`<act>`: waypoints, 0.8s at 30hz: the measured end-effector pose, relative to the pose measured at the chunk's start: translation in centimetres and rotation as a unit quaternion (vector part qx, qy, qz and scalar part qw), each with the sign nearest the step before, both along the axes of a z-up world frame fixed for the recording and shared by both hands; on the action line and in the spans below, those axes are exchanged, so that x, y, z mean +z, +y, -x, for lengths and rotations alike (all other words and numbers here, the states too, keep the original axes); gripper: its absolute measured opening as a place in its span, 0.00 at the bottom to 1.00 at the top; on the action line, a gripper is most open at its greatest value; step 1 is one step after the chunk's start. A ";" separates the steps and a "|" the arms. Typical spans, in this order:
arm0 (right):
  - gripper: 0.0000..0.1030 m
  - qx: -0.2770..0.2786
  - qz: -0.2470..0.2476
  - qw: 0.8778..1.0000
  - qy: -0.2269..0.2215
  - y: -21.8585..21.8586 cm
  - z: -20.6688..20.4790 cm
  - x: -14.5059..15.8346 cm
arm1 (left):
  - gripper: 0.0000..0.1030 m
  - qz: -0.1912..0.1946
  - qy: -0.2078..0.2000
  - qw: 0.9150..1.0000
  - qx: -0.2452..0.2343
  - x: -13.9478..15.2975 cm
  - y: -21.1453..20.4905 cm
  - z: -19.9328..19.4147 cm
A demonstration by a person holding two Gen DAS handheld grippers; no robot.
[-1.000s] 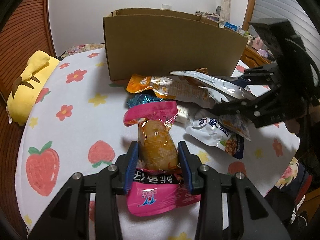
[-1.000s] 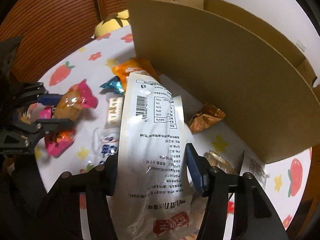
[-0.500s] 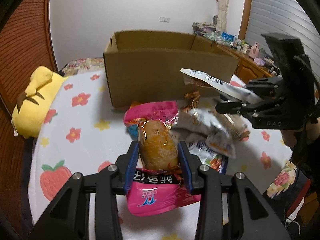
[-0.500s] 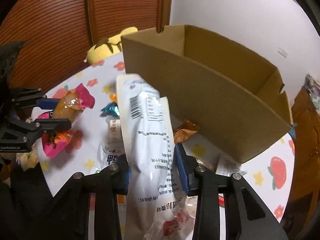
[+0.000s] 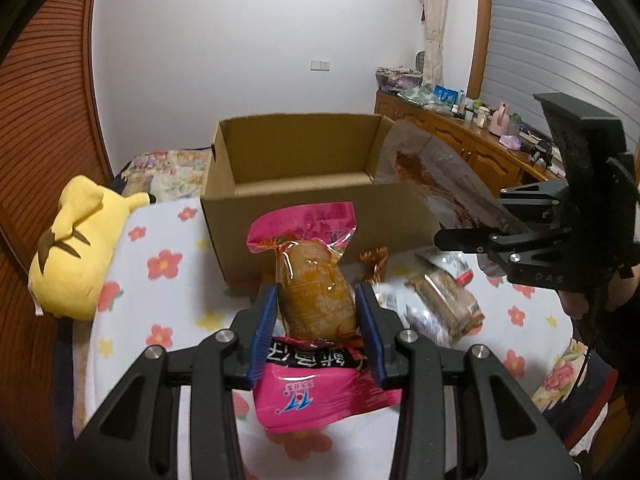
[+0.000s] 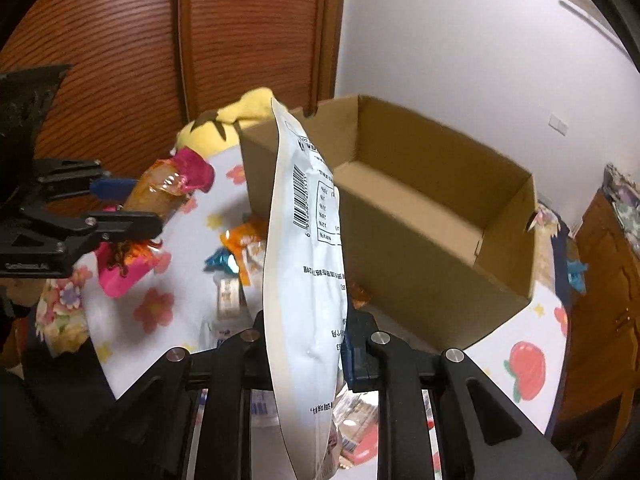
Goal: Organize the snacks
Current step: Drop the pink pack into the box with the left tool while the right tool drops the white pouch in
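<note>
pink snack packet (image 5: 320, 308), brown cardboard box (image 5: 296, 168)

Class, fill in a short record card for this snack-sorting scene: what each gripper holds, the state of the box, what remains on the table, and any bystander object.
left gripper: shut on pink snack pack
right gripper: shut on white pouch, jaws just closed further
cardboard box: open top, nothing visible inside
floral tablecloth: several loose snack packets beside the box
yellow plush toy: at table edge

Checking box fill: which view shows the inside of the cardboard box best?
Right wrist: it looks down into the cardboard box, floor and far walls visible, nothing seen inside. Left wrist shows the cardboard box from lower, mostly front wall and inner back.
</note>
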State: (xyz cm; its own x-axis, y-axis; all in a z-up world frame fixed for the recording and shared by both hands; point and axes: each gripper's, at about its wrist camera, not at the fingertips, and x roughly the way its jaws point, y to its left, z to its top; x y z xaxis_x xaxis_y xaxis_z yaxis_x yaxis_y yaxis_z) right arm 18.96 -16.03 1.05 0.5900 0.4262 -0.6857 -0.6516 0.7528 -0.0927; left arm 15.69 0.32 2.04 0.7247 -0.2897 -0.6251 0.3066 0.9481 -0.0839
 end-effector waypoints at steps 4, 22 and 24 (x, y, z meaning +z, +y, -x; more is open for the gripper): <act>0.18 0.001 -0.015 1.000 -0.006 0.3 -1.4 1.8 | 0.38 -0.010 -0.009 1.000 0.002 1.4 -0.4 -1.7; 0.18 -0.021 -0.005 0.999 -0.027 -1.0 -10.6 4.0 | 0.38 -0.029 -0.026 0.999 0.002 4.9 -2.5 -12.0; 0.18 -0.030 0.000 0.999 -0.021 -1.0 -12.1 3.7 | 0.38 -0.032 -0.018 0.999 0.005 4.4 -2.8 -13.5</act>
State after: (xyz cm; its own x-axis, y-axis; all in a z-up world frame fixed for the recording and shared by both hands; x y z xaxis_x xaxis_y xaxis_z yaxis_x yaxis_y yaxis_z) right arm 31.10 -17.07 4.72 0.6434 0.3886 -0.6595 -0.6004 0.7907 -0.1198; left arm 29.19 -2.48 6.41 0.7502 -0.2427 -0.6151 0.2990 0.9542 -0.0117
